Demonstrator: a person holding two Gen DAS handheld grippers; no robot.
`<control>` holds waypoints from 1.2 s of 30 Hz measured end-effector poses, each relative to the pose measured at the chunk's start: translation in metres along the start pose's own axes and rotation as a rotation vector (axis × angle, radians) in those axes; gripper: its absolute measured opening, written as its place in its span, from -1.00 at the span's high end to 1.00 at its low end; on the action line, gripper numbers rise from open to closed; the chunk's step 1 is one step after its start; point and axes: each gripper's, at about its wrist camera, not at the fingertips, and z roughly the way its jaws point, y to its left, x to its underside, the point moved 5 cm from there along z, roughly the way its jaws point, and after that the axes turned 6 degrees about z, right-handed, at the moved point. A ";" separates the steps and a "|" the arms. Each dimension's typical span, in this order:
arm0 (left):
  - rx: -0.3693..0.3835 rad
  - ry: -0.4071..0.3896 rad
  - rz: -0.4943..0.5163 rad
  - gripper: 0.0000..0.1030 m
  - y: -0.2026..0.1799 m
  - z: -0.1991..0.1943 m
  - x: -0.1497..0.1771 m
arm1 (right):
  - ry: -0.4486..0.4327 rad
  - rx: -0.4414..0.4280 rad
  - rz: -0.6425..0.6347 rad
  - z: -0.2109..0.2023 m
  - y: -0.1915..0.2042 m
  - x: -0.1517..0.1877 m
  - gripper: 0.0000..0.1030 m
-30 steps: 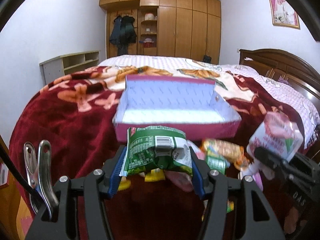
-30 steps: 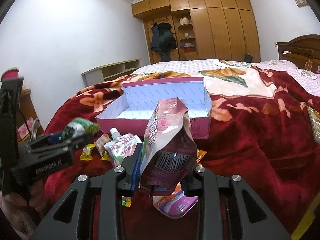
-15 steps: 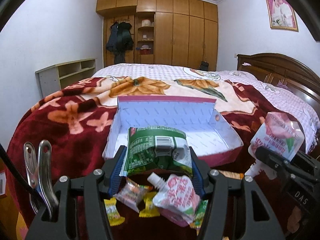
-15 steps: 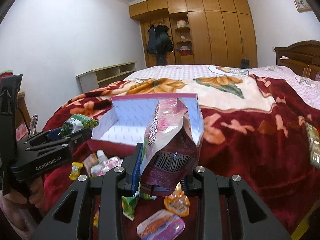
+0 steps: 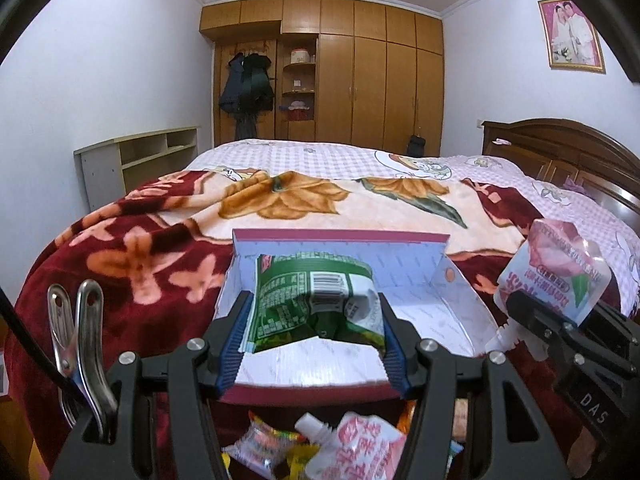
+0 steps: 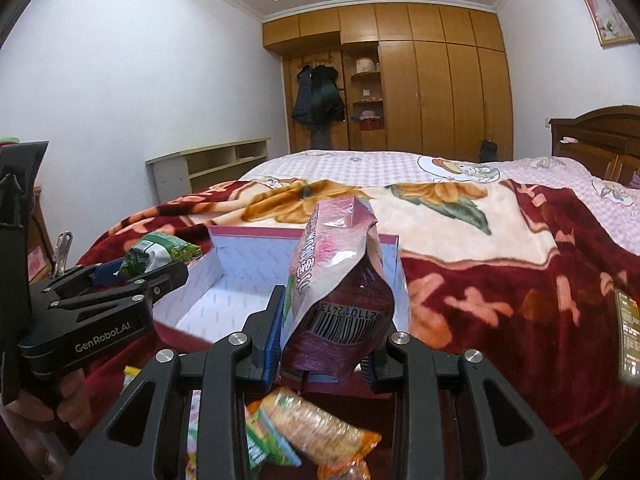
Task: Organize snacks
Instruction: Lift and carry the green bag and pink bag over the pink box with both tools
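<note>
Ahead of me a dark red floral fleece blanket [image 5: 120, 256] covers the near end of the bed. At the far wall stands a tall wooden wardrobe [image 5: 384, 80] with dark coats [image 5: 248, 88] hanging left. A framed portrait [image 5: 571, 34] hangs right, above the carved wooden headboard [image 5: 560, 148].

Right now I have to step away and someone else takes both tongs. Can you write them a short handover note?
Left tongs: shut on the green packet, held over the open box.
Right tongs: shut on the pink bag, near the box's front right corner.
Box: on the red blanket, nothing seen inside yet.
Left to do: drop both in, then the loose snacks and white pouch in front of the box.
</note>
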 end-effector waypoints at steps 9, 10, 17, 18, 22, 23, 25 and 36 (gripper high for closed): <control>-0.006 0.015 -0.003 -0.19 -0.004 0.028 -0.007 | 0.009 0.028 0.012 0.027 -0.008 -0.007 0.37; -0.007 0.022 -0.002 -0.19 -0.005 0.032 -0.007 | 0.010 0.032 0.010 0.030 -0.009 -0.008 0.37; -0.018 0.066 -0.005 -0.19 -0.003 0.063 -0.002 | 0.027 0.074 -0.009 0.054 -0.016 -0.007 0.37; -0.017 0.073 -0.012 -0.19 -0.002 0.068 -0.001 | 0.033 0.078 -0.008 0.057 -0.017 -0.006 0.37; -0.012 0.093 -0.031 -0.19 0.000 0.082 0.003 | 0.051 0.096 -0.010 0.069 -0.023 -0.003 0.37; -0.015 0.097 -0.030 -0.19 0.001 0.085 0.003 | 0.056 0.100 -0.009 0.072 -0.024 -0.002 0.37; -0.019 0.108 -0.032 -0.19 0.001 0.091 0.006 | 0.065 0.103 -0.004 0.077 -0.027 -0.001 0.37; -0.016 0.163 -0.050 -0.19 -0.001 0.111 0.020 | 0.119 0.091 0.016 0.101 -0.033 0.003 0.37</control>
